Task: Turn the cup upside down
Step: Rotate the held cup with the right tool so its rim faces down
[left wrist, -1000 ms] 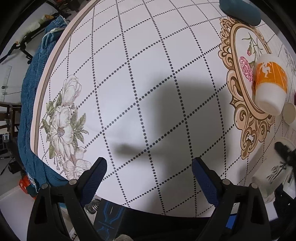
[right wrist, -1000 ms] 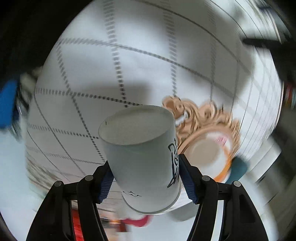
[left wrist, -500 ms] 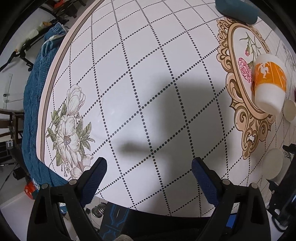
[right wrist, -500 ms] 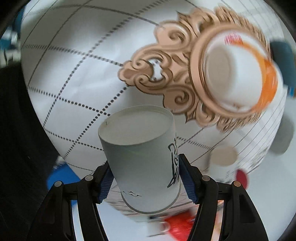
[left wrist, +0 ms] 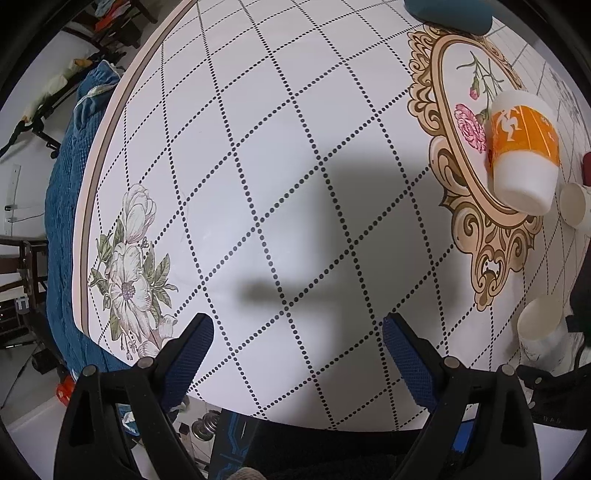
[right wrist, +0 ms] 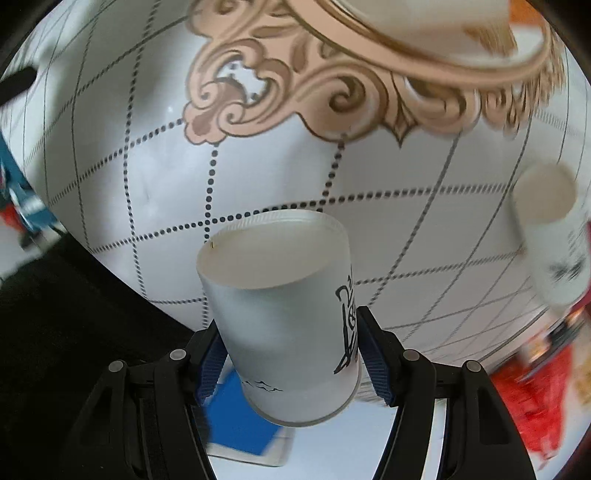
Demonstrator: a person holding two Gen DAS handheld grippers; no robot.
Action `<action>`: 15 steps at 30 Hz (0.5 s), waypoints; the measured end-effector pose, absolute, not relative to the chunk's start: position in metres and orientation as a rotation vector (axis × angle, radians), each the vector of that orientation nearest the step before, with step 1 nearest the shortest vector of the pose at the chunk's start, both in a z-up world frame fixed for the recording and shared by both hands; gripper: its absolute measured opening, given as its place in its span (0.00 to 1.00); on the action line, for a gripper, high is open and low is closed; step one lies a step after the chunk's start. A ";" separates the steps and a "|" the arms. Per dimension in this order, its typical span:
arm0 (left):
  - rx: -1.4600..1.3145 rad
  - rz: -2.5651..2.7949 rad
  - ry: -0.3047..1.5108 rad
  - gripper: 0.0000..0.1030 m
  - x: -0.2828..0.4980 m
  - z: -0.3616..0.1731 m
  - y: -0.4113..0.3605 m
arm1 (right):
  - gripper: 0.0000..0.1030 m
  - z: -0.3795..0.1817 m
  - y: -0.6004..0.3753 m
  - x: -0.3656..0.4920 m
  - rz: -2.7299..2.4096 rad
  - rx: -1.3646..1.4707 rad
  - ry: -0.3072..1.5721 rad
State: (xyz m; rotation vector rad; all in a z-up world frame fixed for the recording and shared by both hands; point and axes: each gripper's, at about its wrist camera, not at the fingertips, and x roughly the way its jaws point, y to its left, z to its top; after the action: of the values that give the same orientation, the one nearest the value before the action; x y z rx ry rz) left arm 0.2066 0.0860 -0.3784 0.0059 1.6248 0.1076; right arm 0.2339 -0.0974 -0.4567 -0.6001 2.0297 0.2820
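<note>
My right gripper (right wrist: 291, 365) is shut on a white paper cup with black drawings (right wrist: 284, 314). The cup's flat closed base faces the table and its rim points back toward the camera. It hangs above the table's near edge. In the left wrist view this cup (left wrist: 541, 332) shows at the lower right with the dark right gripper around it. My left gripper (left wrist: 297, 354) is open and empty above the white tablecloth (left wrist: 280, 177).
An orange and white cup (left wrist: 522, 146) stands upside down on the ornate gold frame print (left wrist: 491, 236). Another white cup (left wrist: 572, 203) stands beyond it, also in the right wrist view (right wrist: 550, 225). A teal object (left wrist: 447, 11) lies at the far edge. A red bag (right wrist: 535, 398) sits at the right.
My right gripper has swung and dropped closer to the table with the cup in it. The gold frame print has moved up in its view. My left gripper has barely moved.
</note>
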 end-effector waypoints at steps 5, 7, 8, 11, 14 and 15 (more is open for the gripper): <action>0.015 0.102 1.626 0.91 0.200 -0.381 0.071 | 0.66 -0.459 -0.132 0.253 0.219 -0.413 2.073; 0.017 0.101 1.624 0.91 0.193 -0.384 0.071 | 0.66 -0.460 -0.138 0.253 0.203 -0.375 2.076; 0.017 0.101 1.624 0.91 0.190 -0.384 0.071 | 0.66 -0.461 -0.141 0.254 0.200 -0.362 2.075; 0.018 0.102 1.623 0.91 0.191 -0.382 0.070 | 0.66 -0.461 -0.160 0.258 0.182 -0.302 2.081; 0.021 0.100 1.622 0.91 0.192 -0.383 0.071 | 0.67 -0.462 -0.175 0.260 0.165 -0.279 2.077; 0.022 0.100 1.621 0.91 0.192 -0.383 0.070 | 0.67 -0.465 -0.179 0.260 0.162 -0.267 2.078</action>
State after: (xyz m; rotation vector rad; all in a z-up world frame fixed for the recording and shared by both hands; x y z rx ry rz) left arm 0.1922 0.0705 -0.3829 0.0216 1.6212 0.1001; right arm 0.2602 -0.1787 -0.4648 -0.2671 2.0783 0.1621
